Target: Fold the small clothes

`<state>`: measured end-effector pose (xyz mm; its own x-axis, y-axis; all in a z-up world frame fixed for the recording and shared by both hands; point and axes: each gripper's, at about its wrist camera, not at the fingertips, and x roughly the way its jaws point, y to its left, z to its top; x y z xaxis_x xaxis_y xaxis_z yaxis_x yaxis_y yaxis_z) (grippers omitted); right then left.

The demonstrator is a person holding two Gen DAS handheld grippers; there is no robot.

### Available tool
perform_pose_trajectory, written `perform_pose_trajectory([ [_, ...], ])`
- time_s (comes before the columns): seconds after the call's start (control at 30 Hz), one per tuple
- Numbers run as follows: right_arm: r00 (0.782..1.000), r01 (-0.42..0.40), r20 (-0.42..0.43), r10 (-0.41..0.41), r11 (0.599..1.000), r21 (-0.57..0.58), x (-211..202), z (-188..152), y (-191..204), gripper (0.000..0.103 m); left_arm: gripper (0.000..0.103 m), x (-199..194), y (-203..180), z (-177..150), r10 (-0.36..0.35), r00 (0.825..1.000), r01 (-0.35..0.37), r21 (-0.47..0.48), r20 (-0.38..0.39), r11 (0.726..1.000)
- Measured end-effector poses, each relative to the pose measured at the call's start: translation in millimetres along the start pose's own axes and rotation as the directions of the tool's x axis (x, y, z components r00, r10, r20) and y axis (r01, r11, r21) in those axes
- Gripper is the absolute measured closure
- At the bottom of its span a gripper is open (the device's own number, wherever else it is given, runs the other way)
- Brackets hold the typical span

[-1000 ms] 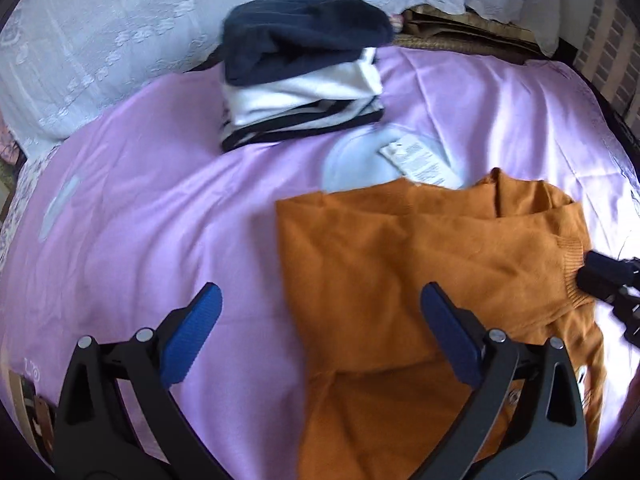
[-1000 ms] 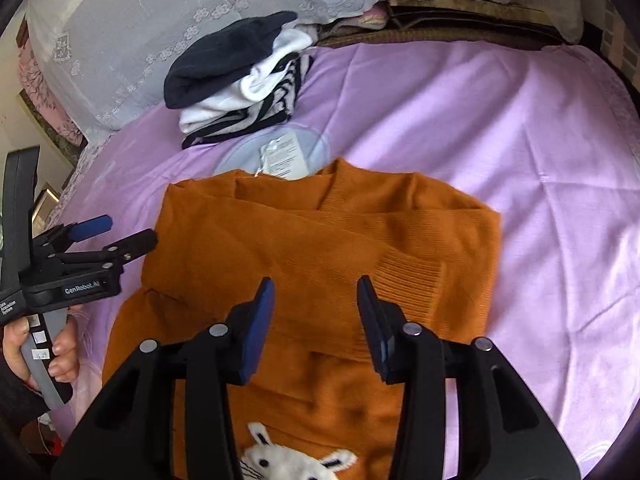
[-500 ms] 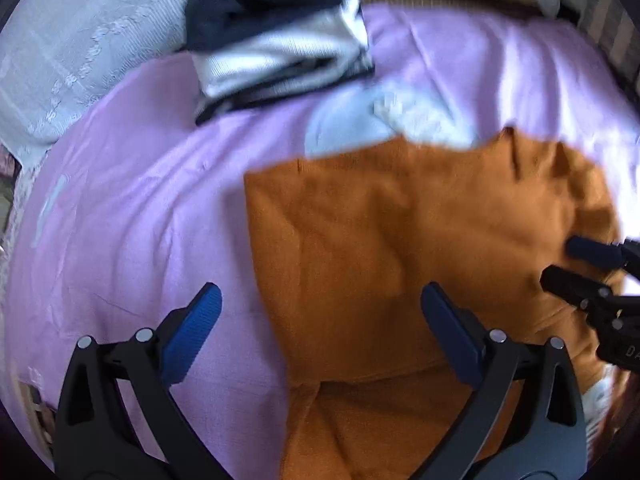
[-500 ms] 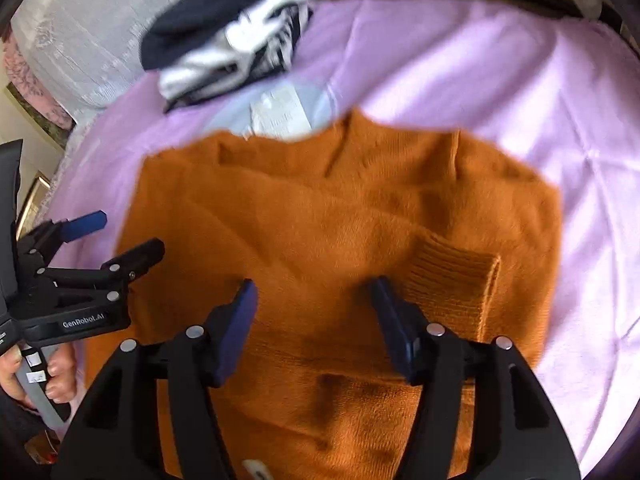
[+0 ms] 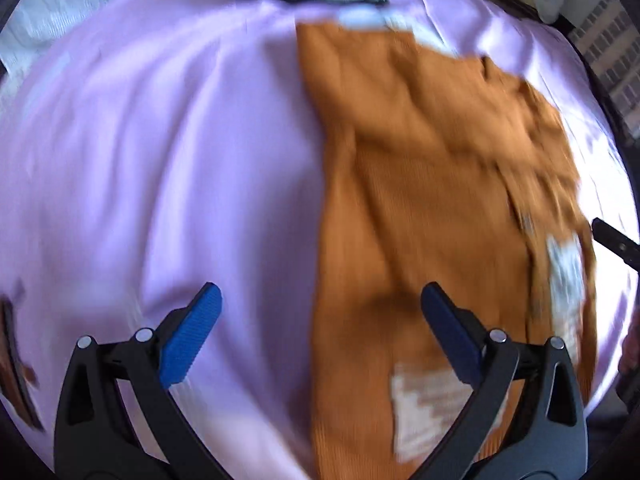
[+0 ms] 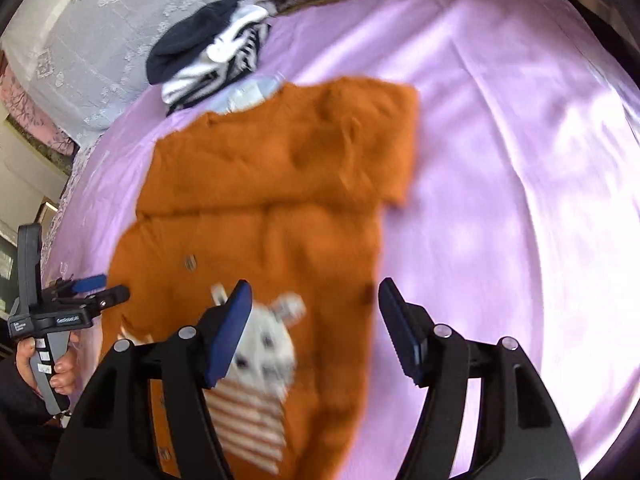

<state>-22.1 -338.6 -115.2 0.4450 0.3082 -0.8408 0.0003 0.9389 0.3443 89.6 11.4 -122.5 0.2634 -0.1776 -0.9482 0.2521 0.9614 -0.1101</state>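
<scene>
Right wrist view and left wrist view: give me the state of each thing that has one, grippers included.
Orange sweater: flat on the purple sheet, sleeves folded in, lower half unfolded.
Stack of clothes: folded, piled beyond the collar.
Left gripper: open, empty.
Right gripper: open, empty.

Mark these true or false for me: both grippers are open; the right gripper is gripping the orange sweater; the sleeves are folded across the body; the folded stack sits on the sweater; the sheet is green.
1. Both grippers are open: true. The left gripper and right gripper show wide gaps.
2. The right gripper grips the orange sweater: false. Its fingers hold nothing.
3. Sleeves are folded across the body: true.
4. The folded stack sits on the sweater: false. It lies beyond the collar, on the sheet.
5. The sheet is green: false. It is lilac.
</scene>
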Motion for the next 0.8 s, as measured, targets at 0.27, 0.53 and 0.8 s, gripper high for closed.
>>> perform_pose_trajectory([
  [0.27, 0.996, -0.047, -0.081, 0.048, 0.999, 0.013, -13, -65, 3, 0.036, 0.002, -7, -18, -58, -0.081, 0.996, 0.084, 0.081, -0.048, 0.993],
  [0.53, 0.972, -0.159, -0.165, 0.170, 0.984, 0.078, -30, -108, -2, 0.037, 0.009, -20, -35, -93, -0.140, 0.989, 0.146, 0.184, -0.046, 0.972],
  [0.8, 0.961, -0.202, -0.181, 0.208, 0.978, 0.048, -39, -118, 7, 0.096, 0.078, -30, 0, -87, -0.250, 0.968, 0.250, 0.081, -0.010, 0.965],
])
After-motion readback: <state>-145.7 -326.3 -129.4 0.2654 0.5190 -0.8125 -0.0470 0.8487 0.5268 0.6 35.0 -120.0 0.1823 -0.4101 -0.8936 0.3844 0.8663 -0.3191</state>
